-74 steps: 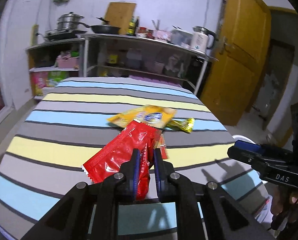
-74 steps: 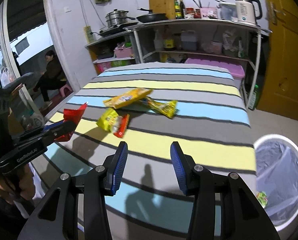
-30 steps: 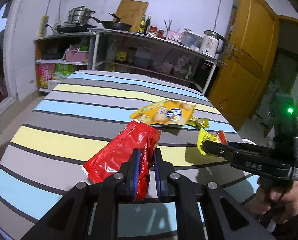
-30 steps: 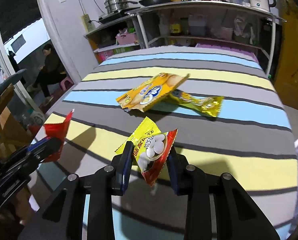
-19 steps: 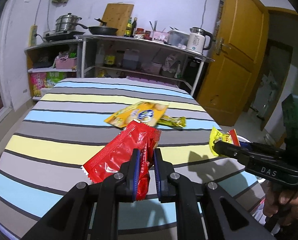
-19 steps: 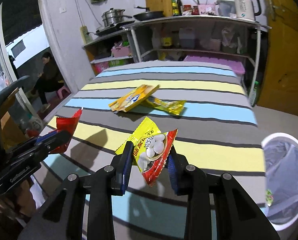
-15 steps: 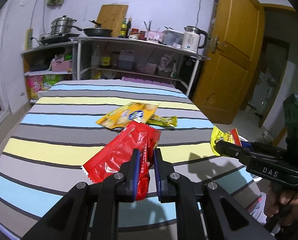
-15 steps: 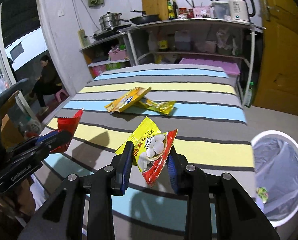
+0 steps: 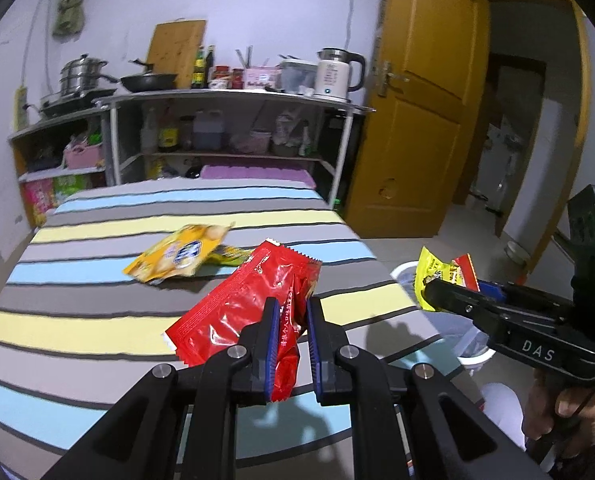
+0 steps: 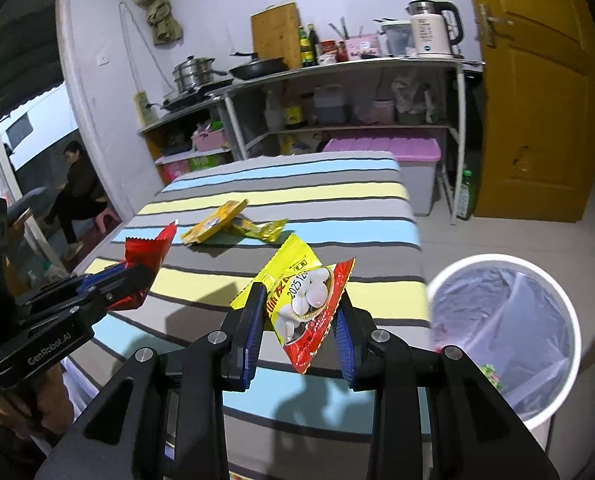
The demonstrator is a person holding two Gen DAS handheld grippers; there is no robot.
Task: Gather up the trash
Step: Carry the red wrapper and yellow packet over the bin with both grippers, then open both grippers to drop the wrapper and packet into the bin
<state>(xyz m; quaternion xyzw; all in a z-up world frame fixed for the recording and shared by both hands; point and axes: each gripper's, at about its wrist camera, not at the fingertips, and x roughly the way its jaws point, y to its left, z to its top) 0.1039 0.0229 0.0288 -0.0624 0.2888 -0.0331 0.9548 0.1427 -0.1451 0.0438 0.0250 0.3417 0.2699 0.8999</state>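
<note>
My left gripper (image 9: pixel 291 310) is shut on a crinkled red wrapper (image 9: pixel 241 308), held above the striped table (image 9: pixel 77 320). My right gripper (image 10: pixel 299 300) is shut on a yellow-and-red snack packet (image 10: pixel 303 300); it shows in the left wrist view too, as the right gripper (image 9: pixel 433 294) with the yellow-and-red packet (image 9: pixel 443 276). A white trash bin (image 10: pixel 505 336) lined with clear plastic stands on the floor right of the table, with a small green scrap inside. An orange-yellow chip bag (image 9: pixel 179 254) and a small yellow wrapper (image 10: pixel 267 230) lie on the table.
Metal shelves (image 9: pixel 233 128) with pots, bottles and a kettle (image 9: pixel 335 72) stand behind the table. A yellow door (image 9: pixel 421 132) is at the right. A pink-lidded box (image 10: pixel 385 148) sits under the shelf. A person (image 10: pixel 75 192) sits on a stool beyond the doorway at left.
Both grippers have swung right and risen a little, each still holding its wrapper. The trash bin has come further into the right wrist view.
</note>
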